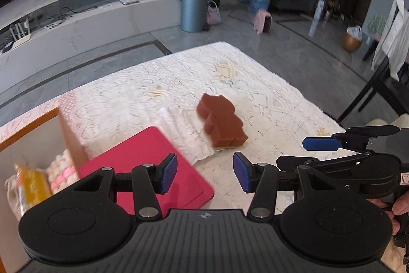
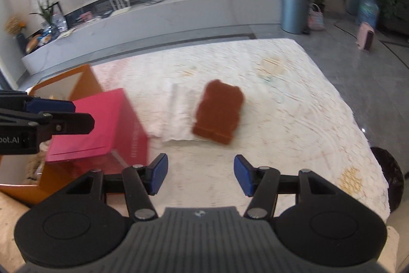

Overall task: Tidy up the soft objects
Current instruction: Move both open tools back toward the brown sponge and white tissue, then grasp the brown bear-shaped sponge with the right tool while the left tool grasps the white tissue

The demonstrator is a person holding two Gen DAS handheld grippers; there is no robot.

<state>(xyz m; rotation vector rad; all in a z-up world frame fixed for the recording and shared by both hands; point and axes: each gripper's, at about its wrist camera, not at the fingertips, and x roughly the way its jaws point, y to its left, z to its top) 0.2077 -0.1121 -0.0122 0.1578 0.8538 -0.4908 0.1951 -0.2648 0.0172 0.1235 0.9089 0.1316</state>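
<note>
On the lace-covered bench (image 2: 294, 104), a brown bear-shaped sponge (image 2: 218, 111) is left half on a folded white cloth (image 2: 179, 117), while both the left hand-held gripper (image 1: 204, 172) and the right hand-held gripper (image 2: 200, 174) are held wide open and empty, seemingly readied for a pickup toward the orange box (image 1: 69, 140).

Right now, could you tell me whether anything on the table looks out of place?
The brown bear-shaped sponge lies loose, partly on the white cloth, beside the pink box; other soft items already sit in the orange bin.

Soft daylight fills the room, brightest on my white surface (image 1: 268, 83). Motion blur smears the brown sponge (image 2: 218, 111) and cloth (image 2: 179, 117), worse in my right view. Fisheye bends the edges; corners go dark.
</note>
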